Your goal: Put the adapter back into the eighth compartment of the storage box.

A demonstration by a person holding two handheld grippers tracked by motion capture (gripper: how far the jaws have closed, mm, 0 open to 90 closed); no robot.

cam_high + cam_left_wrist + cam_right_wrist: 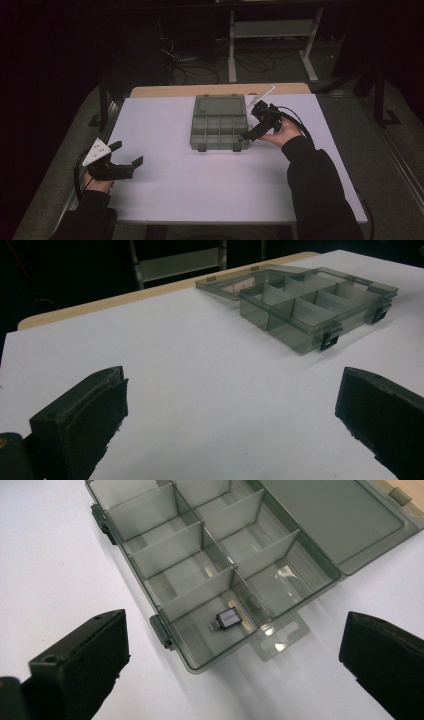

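My right gripper [251,131] hangs wide apart, empty, over the organizer box [210,575] — the adapter [227,618] lies in its near-corner compartment. I back straight out, not clipping the dividers — left gripper [127,154] also agape.

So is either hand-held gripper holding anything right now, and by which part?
Nothing is held: both the left hand-held gripper and right hand-held gripper are open; the small adapter lies in the organizer box.

1 organizer box [210,565], 1 adapter [227,618]
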